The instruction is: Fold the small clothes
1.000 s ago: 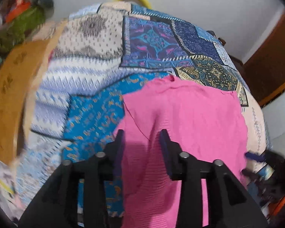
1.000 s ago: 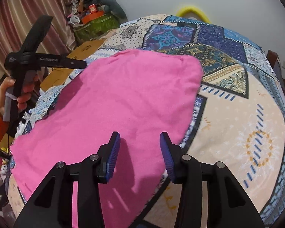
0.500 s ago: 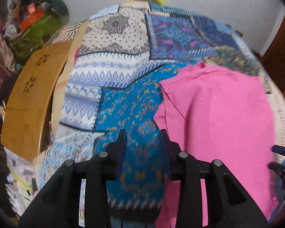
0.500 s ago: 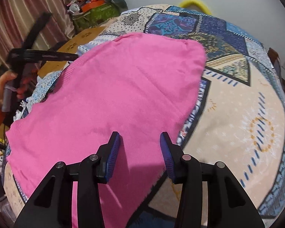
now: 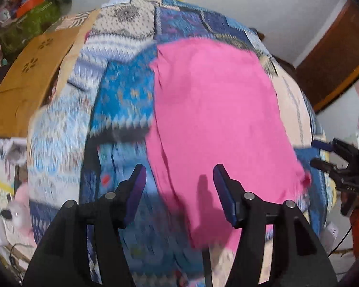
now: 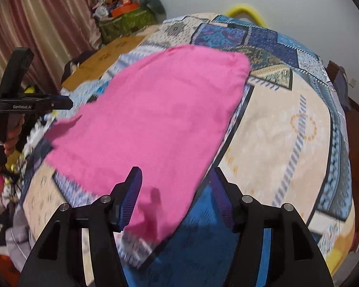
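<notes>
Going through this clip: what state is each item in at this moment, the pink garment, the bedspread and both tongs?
Pink garment: spread flat on the bedspread, unheld, near corner slightly rumpled.
Patchwork bedspread: laid out over the bed, under the garment.
Left tongs: open, jaws just widened, nothing gripped, over the garment's near left edge.
Right tongs: open, jaws just widened, nothing gripped, over the garment's near right corner.

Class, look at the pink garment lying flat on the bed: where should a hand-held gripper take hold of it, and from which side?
Probably the near corner of the pink garment, approached from the near edge: it lies flat, so only edges give pinchable cloth.
</notes>
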The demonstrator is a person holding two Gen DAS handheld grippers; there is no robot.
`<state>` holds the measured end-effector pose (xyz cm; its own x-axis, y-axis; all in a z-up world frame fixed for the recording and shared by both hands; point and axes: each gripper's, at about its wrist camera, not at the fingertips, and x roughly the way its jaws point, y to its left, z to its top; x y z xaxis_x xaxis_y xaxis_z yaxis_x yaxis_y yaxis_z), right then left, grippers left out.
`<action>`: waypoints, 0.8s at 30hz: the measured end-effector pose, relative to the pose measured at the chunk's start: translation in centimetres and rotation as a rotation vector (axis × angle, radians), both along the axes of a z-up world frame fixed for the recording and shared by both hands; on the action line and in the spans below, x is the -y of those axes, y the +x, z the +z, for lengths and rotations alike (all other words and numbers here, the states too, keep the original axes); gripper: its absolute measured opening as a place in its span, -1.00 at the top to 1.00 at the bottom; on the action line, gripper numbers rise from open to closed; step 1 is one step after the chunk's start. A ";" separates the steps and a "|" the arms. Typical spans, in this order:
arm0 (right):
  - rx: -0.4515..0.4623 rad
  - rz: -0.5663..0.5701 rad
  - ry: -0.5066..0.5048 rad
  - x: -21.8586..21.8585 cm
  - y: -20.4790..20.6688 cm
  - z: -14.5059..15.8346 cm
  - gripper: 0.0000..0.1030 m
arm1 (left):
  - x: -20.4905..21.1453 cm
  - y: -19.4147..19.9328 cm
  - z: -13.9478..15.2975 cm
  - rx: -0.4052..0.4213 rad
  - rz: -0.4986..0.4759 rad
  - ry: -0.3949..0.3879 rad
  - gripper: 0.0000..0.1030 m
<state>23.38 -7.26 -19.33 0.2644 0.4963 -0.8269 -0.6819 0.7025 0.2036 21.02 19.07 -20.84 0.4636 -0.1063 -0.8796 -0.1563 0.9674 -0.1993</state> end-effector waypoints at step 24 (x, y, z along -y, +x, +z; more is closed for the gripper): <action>-0.013 0.079 -0.006 -2.0 -3.7 -3.1 0.21 | 6.5 -3.3 -2.4 0.091 -0.141 0.206 -0.23</action>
<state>19.65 -5.28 -22.42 0.2140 0.5101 -0.8331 -0.7327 0.6478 0.2084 17.70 12.61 -23.21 0.5354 0.0018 -0.8446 -0.0076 1.0000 -0.0027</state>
